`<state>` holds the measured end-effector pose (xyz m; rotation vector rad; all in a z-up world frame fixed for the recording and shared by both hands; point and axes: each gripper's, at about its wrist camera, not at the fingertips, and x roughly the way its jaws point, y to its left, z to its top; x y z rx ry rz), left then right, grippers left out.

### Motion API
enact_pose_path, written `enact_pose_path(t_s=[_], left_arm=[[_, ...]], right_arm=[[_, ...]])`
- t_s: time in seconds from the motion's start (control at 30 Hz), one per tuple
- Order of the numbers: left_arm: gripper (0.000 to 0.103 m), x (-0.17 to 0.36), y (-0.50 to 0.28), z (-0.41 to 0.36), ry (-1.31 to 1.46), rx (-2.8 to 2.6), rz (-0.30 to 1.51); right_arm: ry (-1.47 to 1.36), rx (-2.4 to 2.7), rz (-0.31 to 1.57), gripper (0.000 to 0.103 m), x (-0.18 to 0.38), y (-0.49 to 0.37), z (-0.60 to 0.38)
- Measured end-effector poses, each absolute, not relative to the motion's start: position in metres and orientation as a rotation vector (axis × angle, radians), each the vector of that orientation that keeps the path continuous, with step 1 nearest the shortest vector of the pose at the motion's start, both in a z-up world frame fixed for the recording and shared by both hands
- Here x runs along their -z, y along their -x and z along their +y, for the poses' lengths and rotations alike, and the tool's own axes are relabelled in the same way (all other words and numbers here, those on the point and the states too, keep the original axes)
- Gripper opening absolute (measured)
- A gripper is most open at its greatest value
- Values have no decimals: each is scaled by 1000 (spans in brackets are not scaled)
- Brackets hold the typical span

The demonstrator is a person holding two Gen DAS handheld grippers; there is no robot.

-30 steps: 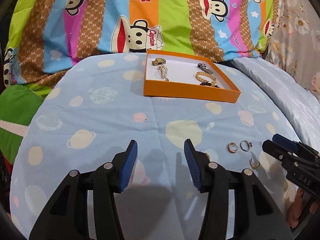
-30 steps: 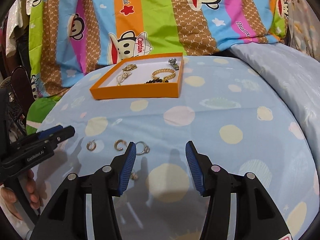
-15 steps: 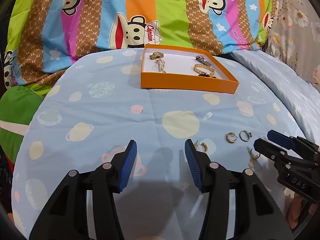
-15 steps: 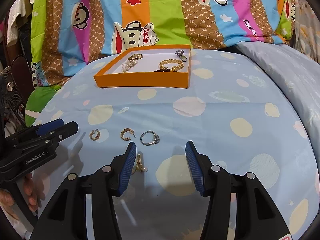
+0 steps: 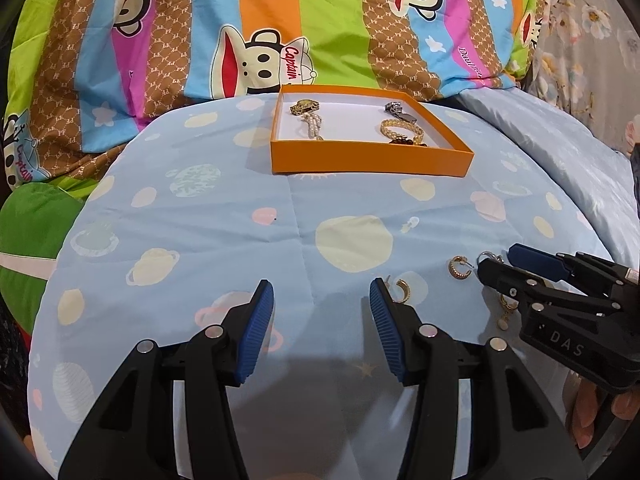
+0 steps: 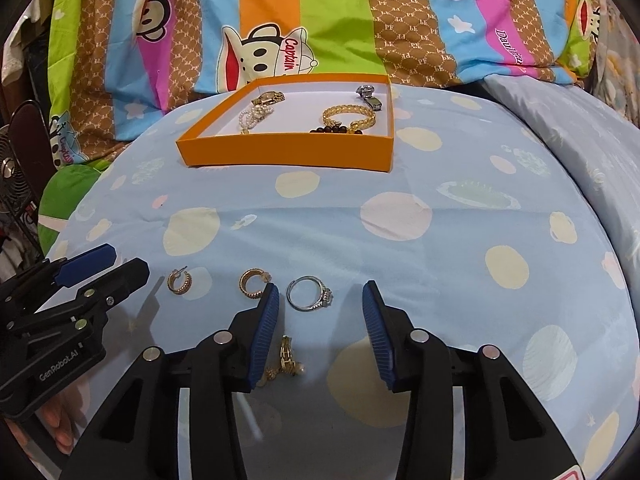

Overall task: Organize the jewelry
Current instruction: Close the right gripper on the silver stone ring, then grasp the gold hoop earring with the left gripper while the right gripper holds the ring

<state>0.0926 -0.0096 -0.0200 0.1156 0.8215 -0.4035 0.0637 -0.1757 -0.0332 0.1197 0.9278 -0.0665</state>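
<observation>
An orange box [image 5: 368, 162] [image 6: 288, 154] sits at the far side of the blue bedsheet and holds bracelets and watches. Loose pieces lie near me: a silver ring [image 6: 309, 294], two gold hoop earrings [image 6: 253, 283] [image 6: 179, 280] and a pearl drop earring [image 6: 285, 360]. My right gripper [image 6: 318, 300] is open, low over the sheet, with the ring between its fingertips and the drop earring between its fingers. My left gripper [image 5: 322, 294] is open and empty; a hoop earring [image 5: 402, 290] lies by its right fingertip. Another hoop [image 5: 459, 267] lies further right.
A striped cartoon-monkey quilt [image 5: 320, 28] is heaped behind the box. A pale blue pillow [image 6: 592, 128] lies at the right. A green cushion [image 5: 32, 232] and a fan [image 6: 12, 184] are at the left edge. The bed drops off at both sides.
Both grippers have drawn back toward me and dropped lower. The ring and drop earring, earlier ahead of the right gripper, now lie between its fingers. Both stay open.
</observation>
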Motion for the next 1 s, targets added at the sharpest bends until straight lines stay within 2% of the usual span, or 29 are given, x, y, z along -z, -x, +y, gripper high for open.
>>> enact_pose_path(t_s=[0.27, 0.4, 0.47, 0.53, 0.63, 1.0], left_arm=[[48, 21, -93, -13, -130, 404, 829], [49, 21, -92, -13, -131, 403, 830], [49, 21, -92, -13, -130, 404, 830], [57, 20, -92, -13, -131, 404, 826], [62, 19, -88, -14, -140, 415, 806], [63, 25, -86, -33, -166, 479, 852]], right_arm=[[-91, 76, 939, 34, 35, -68, -170], [-81, 69, 937, 23, 35, -68, -167], [-82, 68, 937, 23, 35, -68, -168], [-88, 66, 936, 23, 34, -68, -168], [-96, 65, 933, 23, 33, -67, -168], [-132, 77, 915, 23, 30, -61, -180]])
